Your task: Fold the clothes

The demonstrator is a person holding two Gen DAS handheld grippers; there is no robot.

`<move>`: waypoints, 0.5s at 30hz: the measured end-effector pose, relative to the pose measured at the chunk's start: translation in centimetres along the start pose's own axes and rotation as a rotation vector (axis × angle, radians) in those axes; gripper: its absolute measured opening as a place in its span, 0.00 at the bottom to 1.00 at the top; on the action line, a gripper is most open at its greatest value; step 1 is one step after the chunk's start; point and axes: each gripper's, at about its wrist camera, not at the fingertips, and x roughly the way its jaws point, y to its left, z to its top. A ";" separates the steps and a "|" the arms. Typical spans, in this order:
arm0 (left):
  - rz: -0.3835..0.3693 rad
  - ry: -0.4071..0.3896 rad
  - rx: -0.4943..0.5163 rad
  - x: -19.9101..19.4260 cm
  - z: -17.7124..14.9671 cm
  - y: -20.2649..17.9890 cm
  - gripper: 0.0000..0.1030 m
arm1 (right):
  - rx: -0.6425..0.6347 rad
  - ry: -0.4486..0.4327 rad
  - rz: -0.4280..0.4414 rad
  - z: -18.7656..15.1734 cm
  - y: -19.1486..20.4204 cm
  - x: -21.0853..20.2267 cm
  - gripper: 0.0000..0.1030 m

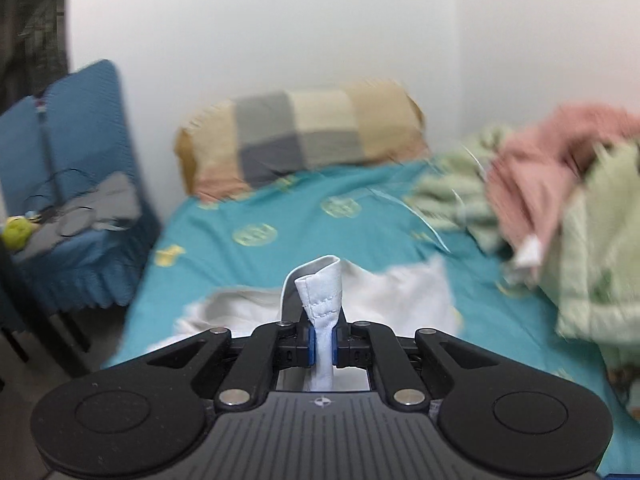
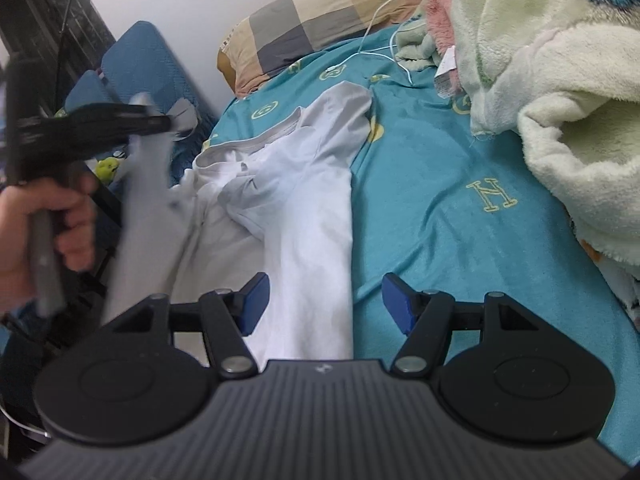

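My left gripper [image 1: 324, 340] is clamped tight on a hemmed edge of the white T-shirt [image 2: 308, 200], blue pads pinching the cloth w/ a stitched fold sticking up between them. From the right wrist cam I see that same left gripper [image 2: 160, 122] raised at the left side, blurred, gripped by a hand [image 2: 52, 228], w/ a strip of the shirt hanging from it down to the rest of the garment. My right gripper [image 2: 326, 304] is spread wide, nothing between the pads; it hovers over the near end of the shirt, left pad above the white cloth, right pad above bare sheet. The shirt lies rumpled on the teal bedsheet [image 2: 440, 168], collar toward the pillow, one sleeve reaching up toward the head of the bed. Checked pillow [image 2: 320, 12] sits at the wall end. A white cable [image 2: 376, 32] runs over the sheet just below it. Fluffy pale-green blanket [image 2: 540, 80] piled along the right side, w/ a pink blanket [image 1: 560, 152] bunched in it. Blue-covered chair [image 1: 80, 160] stands beside the bed on the left, some grey cloth on its seat; a small yellow-green item there is too blurred to ID.
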 end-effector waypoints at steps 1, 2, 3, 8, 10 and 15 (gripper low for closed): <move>-0.014 0.017 0.008 0.7 -0.4 -1.1 0.13 | 0.007 0.002 0.004 0.0 -0.2 0.0 0.64; -0.027 0.027 0.007 1.2 -0.9 -1.8 0.20 | 0.012 0.002 0.008 0.0 -0.3 0.0 0.64; -0.041 0.035 0.005 1.6 -1.5 -2.5 0.29 | 0.016 0.002 0.010 0.0 -0.5 0.1 0.64; -0.045 0.051 -0.086 -1.2 -4.7 -1.7 0.46 | 0.022 0.004 0.022 0.1 -0.8 0.5 0.64; -0.037 0.059 -0.153 -4.9 -6.5 -0.2 0.49 | 0.010 -0.003 0.031 0.1 -0.6 0.5 0.64; 0.000 0.073 -0.287 -15.3 -11.0 2.5 0.54 | -0.055 -0.039 0.072 -0.1 0.5 0.0 0.64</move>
